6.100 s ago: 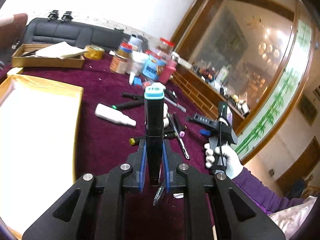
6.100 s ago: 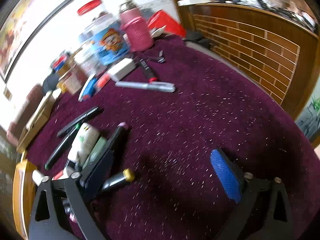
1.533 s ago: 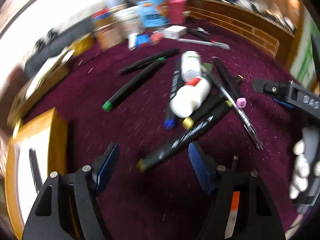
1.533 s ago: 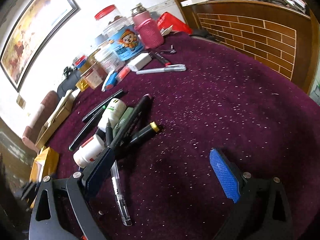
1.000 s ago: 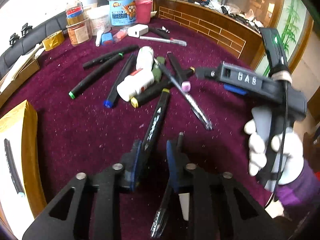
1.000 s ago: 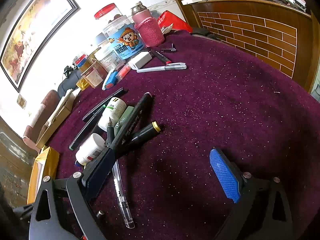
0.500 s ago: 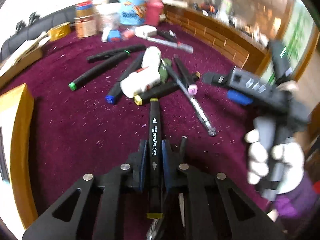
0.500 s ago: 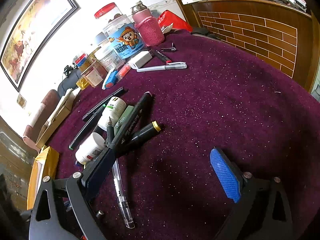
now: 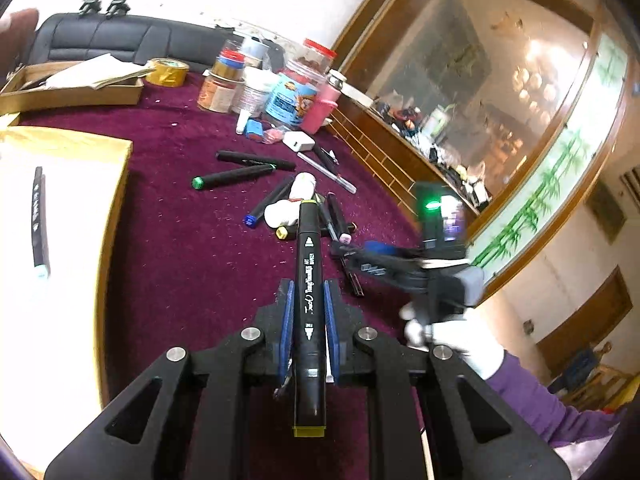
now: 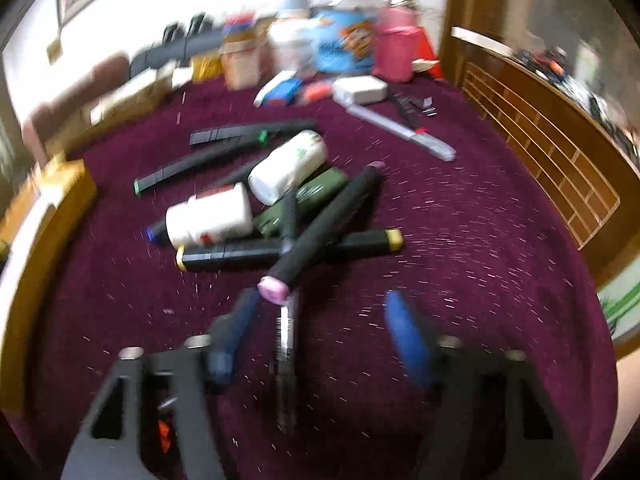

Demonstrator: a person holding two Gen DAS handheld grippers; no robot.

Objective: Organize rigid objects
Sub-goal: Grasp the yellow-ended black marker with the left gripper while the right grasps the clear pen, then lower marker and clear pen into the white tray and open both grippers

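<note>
Moved since a second ago: black marker [image 9: 309,300] lifted off the cloth, now up between the blue pads of the left claw [image 9: 308,300]; right claw [image 10: 320,320] swung in over the pile of pens.
Left claw: clenched on the black marker, pads pressed to both flat sides of its barrel.
Marker in the left claw: long, squarish black barrel with white print, olive-yellow cap at the near end, far end pointing out over the pile, clear of the cloth.
Right claw: jaws closing, not yet touching anything; clear pen [image 10: 286,344] lying on the cloth between the blue pads, nearer the left pad.
Hand on the right claw: white glove [image 9: 460,340], purple sleeve, seen blurred from the left camera.
Table cover: deep purple cloth [image 10: 480,240], fuzzy, flecked with pale lint.
Pile ahead of the right claw: pink-capped marker [image 10: 328,224] lying across a yellow-capped marker [image 10: 288,250]; two stubby white bottles [image 10: 210,220] and a dark green tube [image 10: 304,200] just behind, all touching or crossing.
In the way: pink cap just above the clear pen's upper end, close to the left pad.
Farther back: two black markers with green ends [image 10: 200,164] side by side, a silver pen [image 10: 400,130], a white charger block [image 10: 362,88].
Back edge: jars, a pink bottle [image 9: 322,106], a roll of yellow tape [image 9: 167,72], crowded together.
Tray: flat, gold-rimmed, white inside [image 9: 116,200], left of the left claw; one black marker with a pale cap [image 9: 39,224] lying in it.
</note>
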